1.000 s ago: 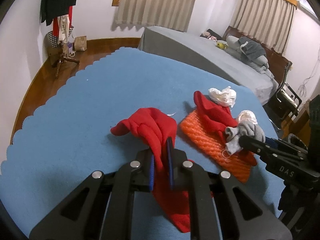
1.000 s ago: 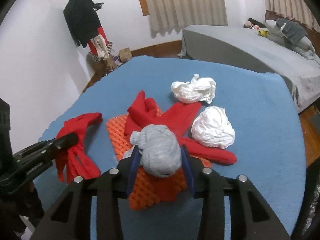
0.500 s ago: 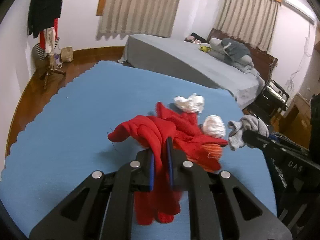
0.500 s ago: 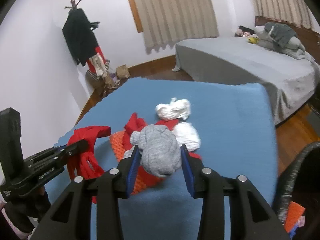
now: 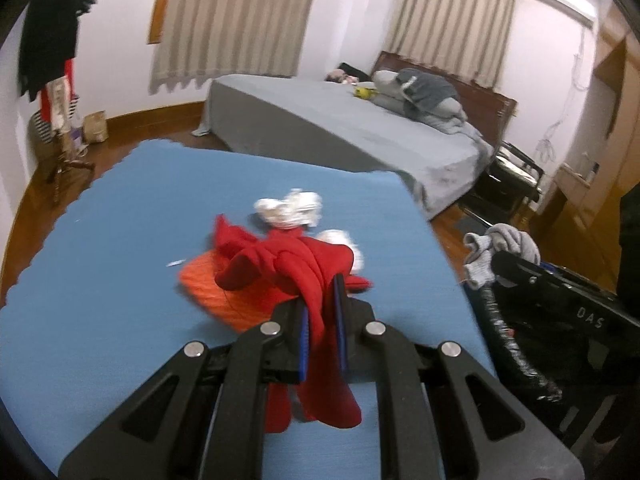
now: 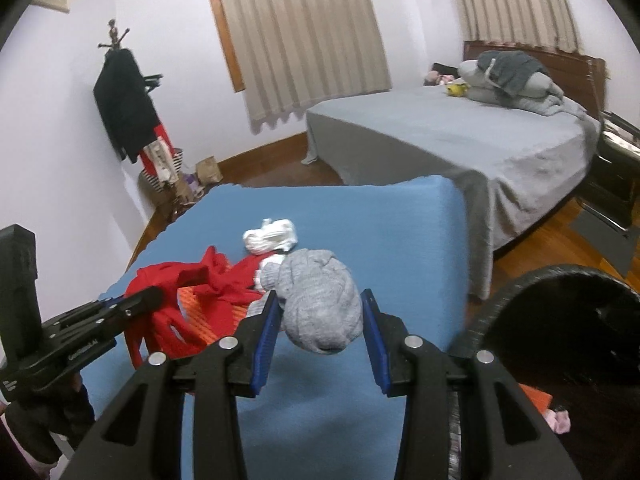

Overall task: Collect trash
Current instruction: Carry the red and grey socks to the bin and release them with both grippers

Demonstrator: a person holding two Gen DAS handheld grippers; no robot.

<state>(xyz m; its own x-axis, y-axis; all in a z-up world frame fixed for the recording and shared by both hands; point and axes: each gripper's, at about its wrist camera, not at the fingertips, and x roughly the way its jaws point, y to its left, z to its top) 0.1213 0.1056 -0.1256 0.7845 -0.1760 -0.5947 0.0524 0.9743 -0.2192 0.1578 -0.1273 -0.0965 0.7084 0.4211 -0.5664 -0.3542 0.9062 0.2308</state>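
1. Left tool (image 5: 320,312): pads clamped on a red cloth (image 5: 304,268), which hangs down between them, lifted off the blue surface (image 5: 120,240) at its near edge.
2. Right tool (image 6: 318,334): pads pressed on either side of a balled grey sock (image 6: 320,300), held in the air above the near right part of the surface, close to the black bin (image 6: 560,320).
3. The bin stands on the floor just beside the surface's near right corner. Its mouth is dark; a scrap of orange and something pink show at its lower rim, so some items may already be in. Cannot tell how many.
4. Judged status: two items in hand, neither yet over the bin opening. Deposit not done.
5. Left on the surface, mid to far: an orange mesh piece (image 5: 216,292), a second red cloth (image 6: 224,276) lying on it, a white crumpled wad (image 6: 272,236) at the far end, and another white wad (image 5: 340,240) to its right, partly hidden behind the held cloth.
6. Estimate: task partway through; at least four pieces remain after the present pair.
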